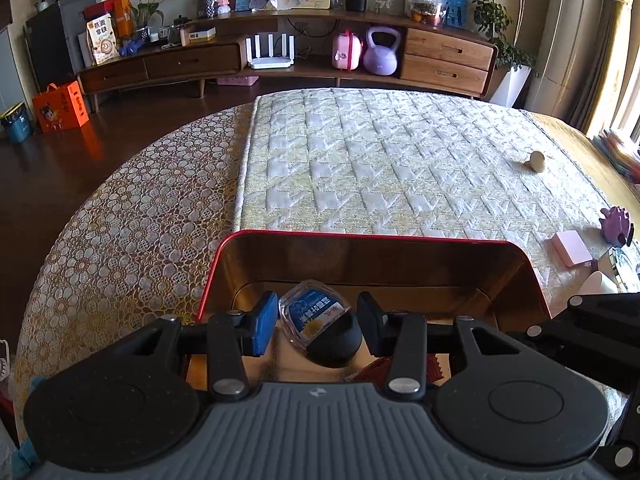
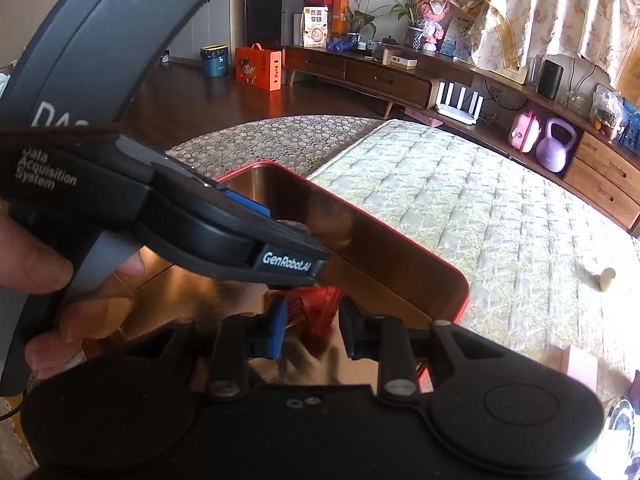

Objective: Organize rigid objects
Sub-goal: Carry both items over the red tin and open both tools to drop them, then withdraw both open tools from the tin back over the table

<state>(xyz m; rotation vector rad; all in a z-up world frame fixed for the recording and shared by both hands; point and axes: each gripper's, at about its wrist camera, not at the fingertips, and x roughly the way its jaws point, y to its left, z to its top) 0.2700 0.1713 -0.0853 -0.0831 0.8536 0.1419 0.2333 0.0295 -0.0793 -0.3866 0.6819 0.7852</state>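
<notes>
A red tin box (image 1: 360, 237) with a shiny golden inside stands open on the quilted mat. My left gripper (image 1: 318, 324) hangs over it, pads pressed on a small clear jar (image 1: 312, 316) with a blue-and-white label and a black cap. In the right wrist view the left gripper (image 2: 280, 228), held by a hand, reaches in from the left over the tin's rim (image 2: 440, 264). My right gripper (image 2: 312, 328) is low inside the tin with a red foil packet (image 2: 316, 308) between its jaws. The packet touches the blue left pad, and a slim gap shows at the right pad.
On the mat to the right lie a pink block (image 1: 570, 248), a purple spiky toy (image 1: 616, 226) and a round tin (image 1: 620, 268). A small beige piece (image 1: 537, 161) stands farther back. A lace cloth covers the table, with a wooden cabinet beyond.
</notes>
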